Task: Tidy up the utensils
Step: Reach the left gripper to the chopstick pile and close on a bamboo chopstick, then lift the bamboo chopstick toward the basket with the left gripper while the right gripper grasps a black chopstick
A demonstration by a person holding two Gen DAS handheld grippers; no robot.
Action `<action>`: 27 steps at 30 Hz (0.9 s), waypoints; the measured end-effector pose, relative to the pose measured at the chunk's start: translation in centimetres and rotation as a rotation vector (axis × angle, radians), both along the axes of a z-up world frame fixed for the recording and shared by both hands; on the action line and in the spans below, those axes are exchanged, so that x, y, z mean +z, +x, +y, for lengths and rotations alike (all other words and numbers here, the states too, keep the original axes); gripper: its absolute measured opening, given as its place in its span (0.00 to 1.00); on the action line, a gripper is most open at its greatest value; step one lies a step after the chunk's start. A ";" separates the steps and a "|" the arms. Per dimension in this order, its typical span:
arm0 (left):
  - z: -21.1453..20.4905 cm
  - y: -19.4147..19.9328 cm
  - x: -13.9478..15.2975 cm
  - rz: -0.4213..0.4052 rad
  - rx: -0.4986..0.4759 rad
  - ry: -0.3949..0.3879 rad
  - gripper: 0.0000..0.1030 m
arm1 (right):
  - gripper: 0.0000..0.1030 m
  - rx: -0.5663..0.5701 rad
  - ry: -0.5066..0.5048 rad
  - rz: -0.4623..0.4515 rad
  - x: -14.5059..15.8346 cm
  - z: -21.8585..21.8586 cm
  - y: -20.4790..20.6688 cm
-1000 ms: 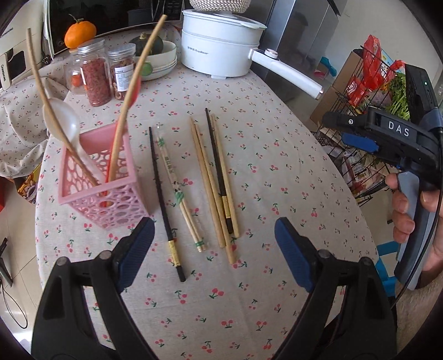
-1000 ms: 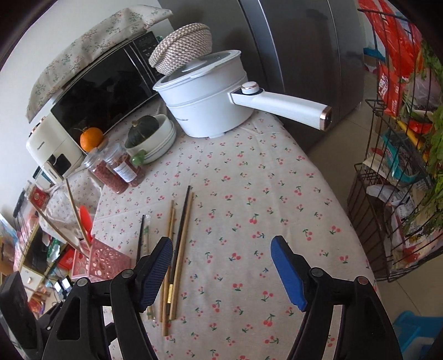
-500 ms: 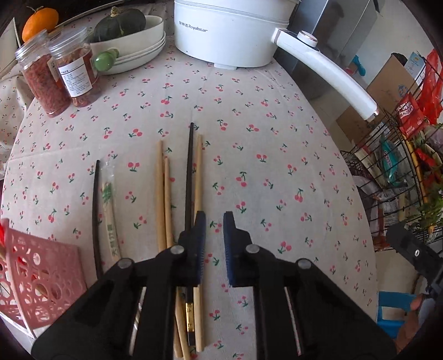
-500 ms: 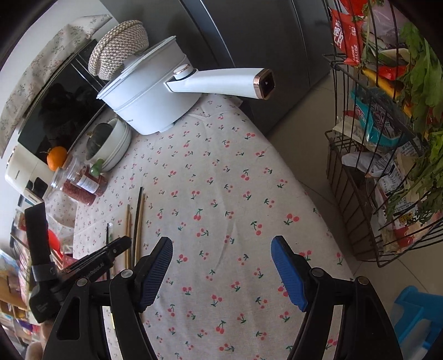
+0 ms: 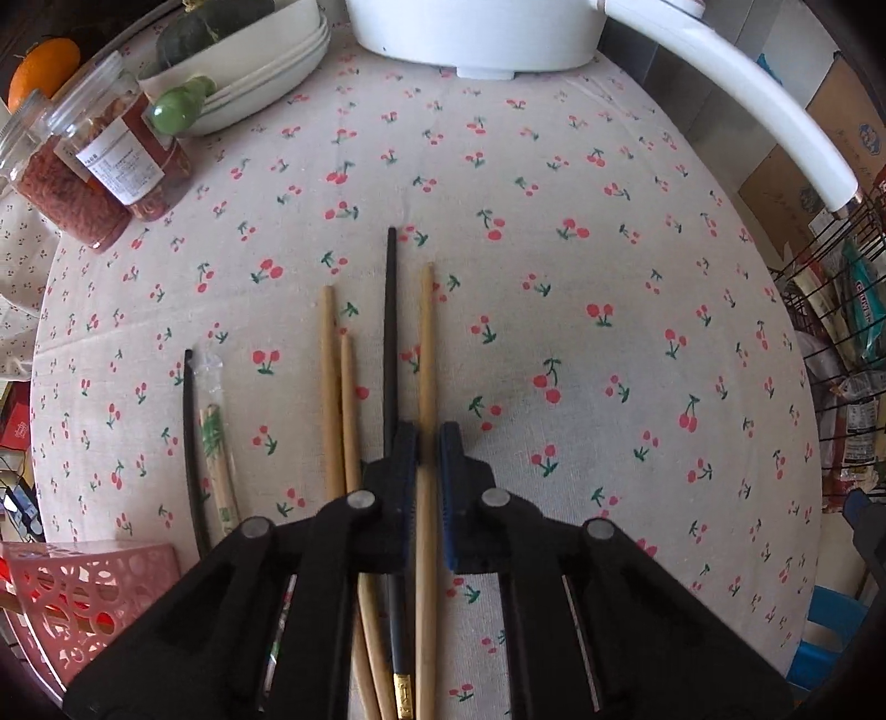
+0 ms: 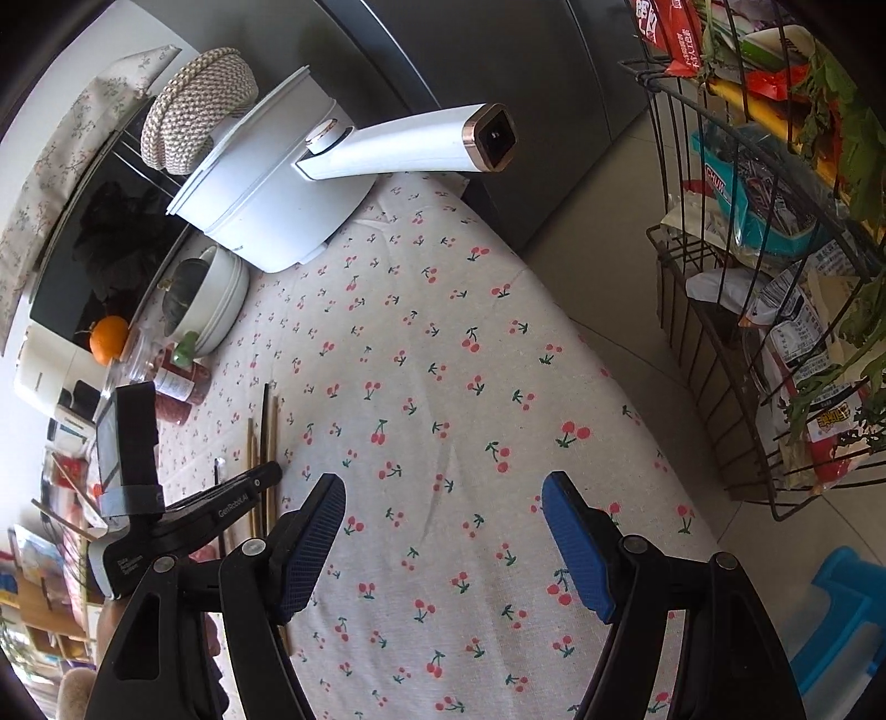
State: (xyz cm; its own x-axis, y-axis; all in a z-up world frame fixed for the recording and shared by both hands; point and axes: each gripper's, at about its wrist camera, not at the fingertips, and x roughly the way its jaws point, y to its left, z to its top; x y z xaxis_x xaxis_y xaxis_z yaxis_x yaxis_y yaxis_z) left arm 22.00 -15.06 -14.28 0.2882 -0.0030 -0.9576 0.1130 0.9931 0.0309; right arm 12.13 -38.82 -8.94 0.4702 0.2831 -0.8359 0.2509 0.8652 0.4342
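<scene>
The left gripper points steeply down over the near middle of the bench. Its jaws have just been closing, and they now pinch a light wooden chopstick, the rightmost of the loose sticks, partway along its length. Just left of it lies a black chopstick, whose near part passes under the left jaw, and beyond that two more wooden chopsticks lie side by side. All four run roughly parallel, from the near edge toward the far one. Further left, apart from this group, lie a thin black stick and a pair of wrapped chopsticks. The pink perforated basket sits at the bench's near left corner, just beside the near ends of those two.

The right gripper hangs over the right side of the bench with its jaws wide apart and nothing between them, only cherry-print cloth below.

The right half of the bench is bare cloth out to its curved right edge. Past that edge is floor, then a wire rack full of packets and greens. Along the far edge stand a white pot, whose long handle reaches out past the far right corner, stacked bowls holding a dark squash, and two jars toward the far left corner.
</scene>
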 end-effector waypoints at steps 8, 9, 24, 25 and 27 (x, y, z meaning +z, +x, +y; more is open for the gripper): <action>0.3 0.3 0.2 0.013 0.000 -0.037 0.07 | 0.73 -0.002 -0.012 0.009 0.0 0.3 -0.1; 0.2 0.4 0.6 0.000 -0.016 -0.058 0.07 | 0.73 -0.003 -0.014 0.009 0.1 0.4 -0.1; 4.5 -13.7 12.9 -0.300 -0.291 -0.280 0.07 | 0.73 0.057 -0.056 0.008 1.2 5.1 -0.9; 5.4 -14.6 13.5 -0.317 -0.288 -0.301 0.07 | 0.73 0.065 -0.060 0.008 1.3 5.6 -0.9; 7.3 -15.9 14.3 -0.353 -0.272 -0.336 0.07 | 0.73 0.079 -0.071 0.010 1.3 6.8 -0.7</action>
State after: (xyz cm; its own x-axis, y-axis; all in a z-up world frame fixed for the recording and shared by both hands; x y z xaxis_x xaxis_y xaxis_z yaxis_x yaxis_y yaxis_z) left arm 6.13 -7.75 0.04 0.5377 -0.4106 -0.7364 0.4068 0.8914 -0.1999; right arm 11.42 -32.00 -7.65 0.4399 0.2587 -0.8600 0.1851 0.9109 0.3687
